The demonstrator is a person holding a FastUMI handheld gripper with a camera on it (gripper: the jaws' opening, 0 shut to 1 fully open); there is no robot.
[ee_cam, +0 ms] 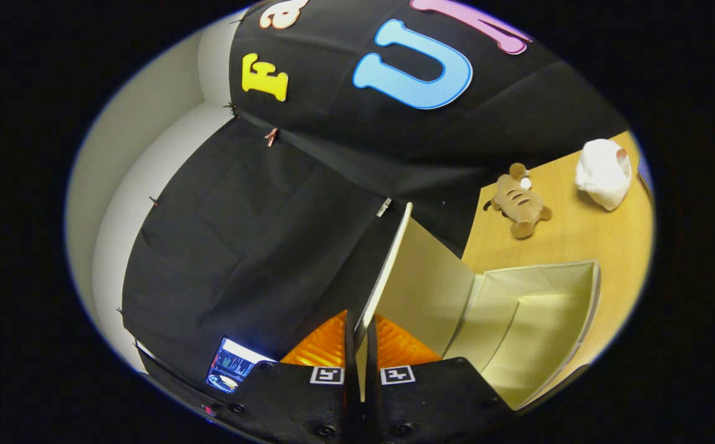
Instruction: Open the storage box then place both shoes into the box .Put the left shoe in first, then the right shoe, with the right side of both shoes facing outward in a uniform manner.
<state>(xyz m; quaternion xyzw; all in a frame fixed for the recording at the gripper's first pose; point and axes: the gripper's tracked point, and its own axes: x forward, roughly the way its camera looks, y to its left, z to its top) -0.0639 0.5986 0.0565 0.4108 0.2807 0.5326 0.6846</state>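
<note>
My gripper (362, 345) is shut on the lid (422, 290) of the cream storage box (536, 320), with the lid's thin edge pinched between both fingers. The lid stands raised, swung up from the box. The box lies open beyond and to the right of the fingers, and its pale inside holds nothing that I can see. The view is tilted, so the wooden table (579, 234) slopes away to the right.
A small brown plush toy (520, 200) lies on the table beyond the box. A white cloth-like object (604, 172) sits farther along the table. A small lit screen (231, 364) sits left of the fingers. Black booth cloth hangs behind.
</note>
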